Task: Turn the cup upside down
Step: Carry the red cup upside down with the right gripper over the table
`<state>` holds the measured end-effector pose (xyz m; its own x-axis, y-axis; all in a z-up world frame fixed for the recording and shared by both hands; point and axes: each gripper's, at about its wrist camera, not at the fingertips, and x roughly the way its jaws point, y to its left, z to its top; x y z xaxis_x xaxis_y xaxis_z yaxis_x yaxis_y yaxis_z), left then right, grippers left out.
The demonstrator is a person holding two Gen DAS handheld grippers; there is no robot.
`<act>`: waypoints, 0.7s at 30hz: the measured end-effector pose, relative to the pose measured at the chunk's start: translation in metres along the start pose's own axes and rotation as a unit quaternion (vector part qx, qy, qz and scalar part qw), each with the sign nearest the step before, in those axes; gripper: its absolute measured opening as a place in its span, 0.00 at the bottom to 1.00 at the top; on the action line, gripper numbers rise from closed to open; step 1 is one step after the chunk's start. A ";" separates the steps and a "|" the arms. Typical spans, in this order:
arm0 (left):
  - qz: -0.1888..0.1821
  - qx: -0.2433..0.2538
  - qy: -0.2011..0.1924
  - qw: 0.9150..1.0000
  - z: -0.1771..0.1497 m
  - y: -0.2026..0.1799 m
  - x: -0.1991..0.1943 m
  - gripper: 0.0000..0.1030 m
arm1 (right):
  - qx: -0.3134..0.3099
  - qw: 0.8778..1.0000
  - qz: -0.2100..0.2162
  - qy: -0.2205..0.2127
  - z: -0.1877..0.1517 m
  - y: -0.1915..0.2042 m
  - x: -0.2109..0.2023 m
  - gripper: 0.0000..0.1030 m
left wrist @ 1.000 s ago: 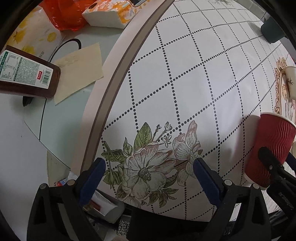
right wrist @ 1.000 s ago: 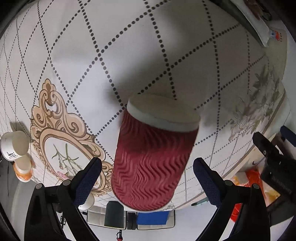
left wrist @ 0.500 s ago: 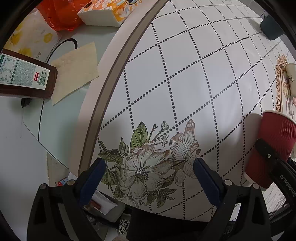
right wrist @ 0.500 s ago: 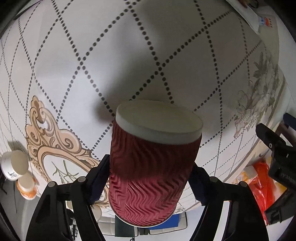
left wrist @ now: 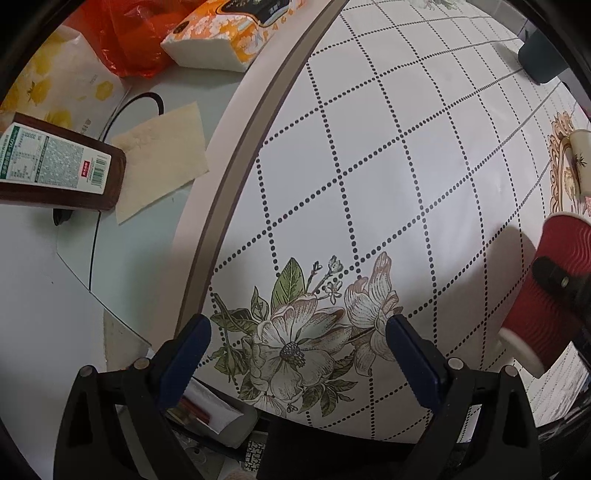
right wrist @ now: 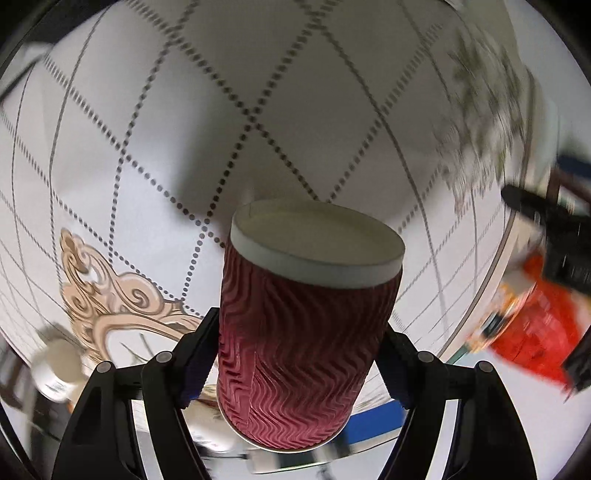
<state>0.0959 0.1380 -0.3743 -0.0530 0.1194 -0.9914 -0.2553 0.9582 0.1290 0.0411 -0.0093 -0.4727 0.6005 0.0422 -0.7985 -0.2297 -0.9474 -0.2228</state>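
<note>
A dark red ribbed paper cup [right wrist: 299,332] with a white base band is clamped between the fingers of my right gripper [right wrist: 295,350]. Its flat white base points away from the camera and its rim is near the camera. The cup is lifted off the patterned tablecloth [right wrist: 258,92]. In the left wrist view the same cup [left wrist: 546,295] shows at the right edge, tilted, with the right gripper's black finger across it. My left gripper [left wrist: 295,354] is open and empty, low over the flower print near the table's edge.
A brown labelled bottle [left wrist: 55,166], a beige paper sheet [left wrist: 162,158], a tissue pack [left wrist: 229,33] and an orange bag [left wrist: 125,29] lie beyond the table's edge at left. A dark container [left wrist: 543,55] and a white cup [left wrist: 581,162] stand at the far right.
My right gripper has closed on the red cup and lifted it; the right view is now blurred from motion. The left gripper has stayed open and barely shifted.
</note>
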 end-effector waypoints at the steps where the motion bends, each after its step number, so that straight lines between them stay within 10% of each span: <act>1: 0.001 0.001 -0.001 1.000 0.001 0.000 -0.001 0.94 | 0.019 1.000 0.013 0.002 -0.002 -0.005 0.000 0.76; 7: 0.003 0.010 -0.010 1.000 0.007 -0.004 -0.011 0.94 | 0.166 0.979 0.114 0.016 -0.018 -0.038 0.008 0.76; 11: 0.003 0.018 -0.014 1.000 0.011 -0.009 -0.017 0.94 | 0.279 0.940 0.197 0.023 -0.035 -0.058 0.022 0.76; 21: 0.001 0.037 -0.019 0.999 0.011 -0.022 -0.019 0.94 | 0.536 0.759 0.370 0.009 -0.094 -0.083 0.059 0.76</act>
<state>0.1132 0.1172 -0.3585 -0.0162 0.1303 -0.9913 -0.1837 0.9742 0.1310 0.1673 0.0420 -0.4491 0.0113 -0.3902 -0.9207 -0.9943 0.0928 -0.0516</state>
